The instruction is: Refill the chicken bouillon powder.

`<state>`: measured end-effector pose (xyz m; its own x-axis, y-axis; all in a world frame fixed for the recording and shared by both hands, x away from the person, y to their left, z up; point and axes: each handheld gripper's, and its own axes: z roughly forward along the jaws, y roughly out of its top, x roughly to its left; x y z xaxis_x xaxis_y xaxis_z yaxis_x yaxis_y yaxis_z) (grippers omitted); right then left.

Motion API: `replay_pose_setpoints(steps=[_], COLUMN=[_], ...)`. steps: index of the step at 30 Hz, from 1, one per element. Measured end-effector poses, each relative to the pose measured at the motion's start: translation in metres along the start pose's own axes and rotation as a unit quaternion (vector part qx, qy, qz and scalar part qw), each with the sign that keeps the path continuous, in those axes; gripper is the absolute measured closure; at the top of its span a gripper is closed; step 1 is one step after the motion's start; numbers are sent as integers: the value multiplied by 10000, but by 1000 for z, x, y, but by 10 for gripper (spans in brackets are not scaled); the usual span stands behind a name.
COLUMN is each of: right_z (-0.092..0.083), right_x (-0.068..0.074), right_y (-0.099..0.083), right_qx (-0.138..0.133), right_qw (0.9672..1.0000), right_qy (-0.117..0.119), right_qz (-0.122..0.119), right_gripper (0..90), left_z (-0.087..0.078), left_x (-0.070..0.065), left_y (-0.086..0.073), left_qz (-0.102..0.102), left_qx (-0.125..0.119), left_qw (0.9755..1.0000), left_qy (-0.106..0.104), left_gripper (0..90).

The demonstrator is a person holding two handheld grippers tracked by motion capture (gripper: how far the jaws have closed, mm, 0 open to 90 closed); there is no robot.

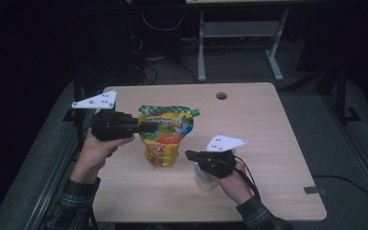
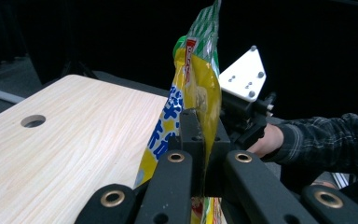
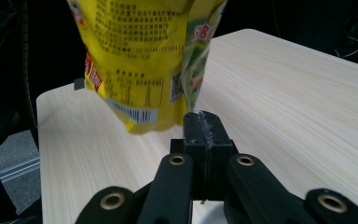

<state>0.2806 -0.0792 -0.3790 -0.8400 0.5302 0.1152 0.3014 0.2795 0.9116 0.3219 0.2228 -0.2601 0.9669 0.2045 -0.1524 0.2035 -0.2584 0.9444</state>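
Yellow pouch (image 1: 164, 135) upright (spout topmost)

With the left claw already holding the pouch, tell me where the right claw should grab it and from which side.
Probably the pouch's bottom edge, from the person's side. The left claw is shut on its side, so the pouch hangs above the table; in the right gripper view the lower edge, by the barcode, hangs free just ahead of the shut right claw, which must open first.
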Motion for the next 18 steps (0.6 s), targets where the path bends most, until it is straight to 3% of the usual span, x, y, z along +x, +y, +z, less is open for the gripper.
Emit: replay_pose_setpoints(steps=[9, 18], right_z=[11, 14], right_x=[3, 4], right_y=[0, -1], right_qx=[94, 294], right_qw=[9999, 9989], right_qy=[102, 281], right_qz=[-87, -211], right_gripper=[890, 624], left_z=[1, 1], left_x=[-3, -4], left_y=[2, 2], left_qz=[47, 48], left_qx=[-12, -37], left_qw=[9999, 10000], left_qy=[-88, -47], left_gripper=[900, 900])
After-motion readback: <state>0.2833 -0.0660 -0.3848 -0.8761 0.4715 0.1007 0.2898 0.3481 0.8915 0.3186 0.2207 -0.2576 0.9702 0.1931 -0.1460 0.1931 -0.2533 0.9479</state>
